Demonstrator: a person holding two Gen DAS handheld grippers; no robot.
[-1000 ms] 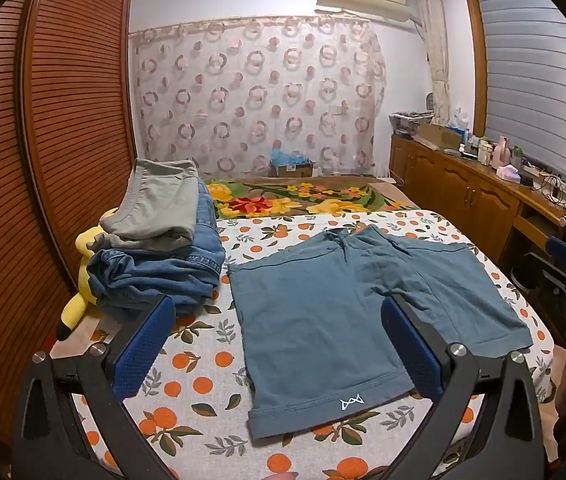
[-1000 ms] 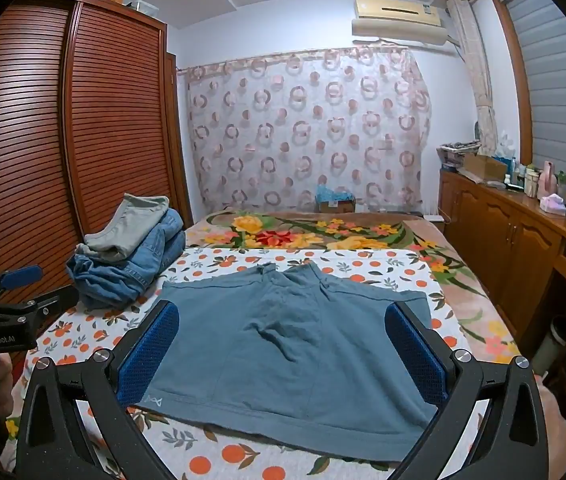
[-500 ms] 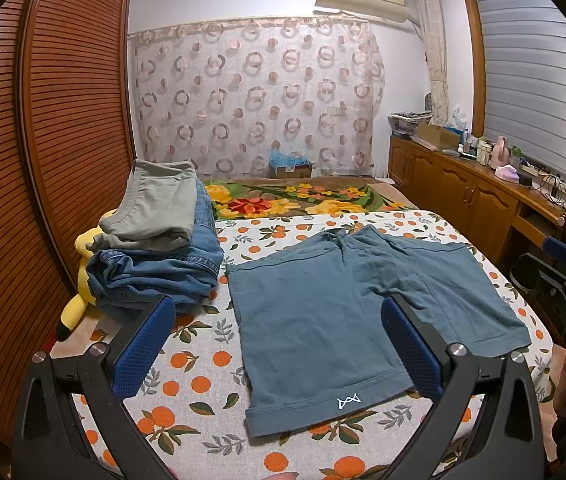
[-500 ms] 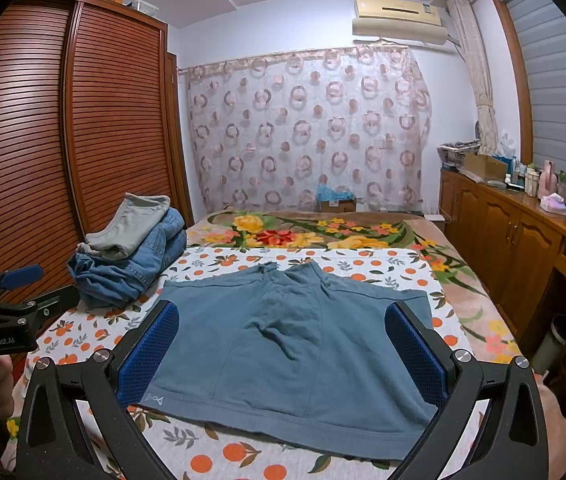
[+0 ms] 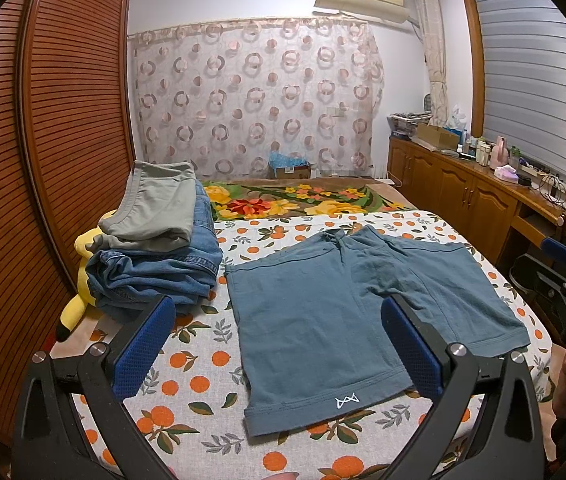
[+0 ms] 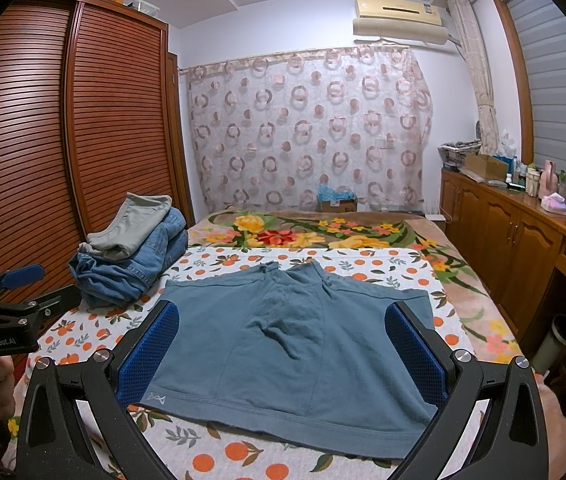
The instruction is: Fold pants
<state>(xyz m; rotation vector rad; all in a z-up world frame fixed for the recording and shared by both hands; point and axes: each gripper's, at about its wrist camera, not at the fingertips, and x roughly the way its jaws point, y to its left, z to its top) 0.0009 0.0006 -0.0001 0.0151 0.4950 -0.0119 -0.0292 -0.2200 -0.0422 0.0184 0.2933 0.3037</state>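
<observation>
Shorts spread flat on the orange-print bedsheet

Teal shorts [image 5: 335,320] fill frame centre; left gripper [image 5: 279,354] and right gripper [image 6: 281,354] hover spread wide, empty; folded clothes pile [image 5: 155,248] lies centre left.

On my left the clothes pile [image 5: 155,248] sits on the bed [image 5: 203,364] just beside the shorts [image 5: 343,312], its near edge almost touching their left leg, so that side is tight. A yellow plush [image 5: 83,276] pokes out under the pile, against the wardrobe [image 5: 43,160]. Bare sheet shows along the near hems and between the shorts and the floral blanket [image 6: 323,236]. On my right the shorts reach nearly to the bed edge, with cabinets [image 6: 515,248] beyond a narrow aisle holding a bin [image 6: 555,336].
</observation>
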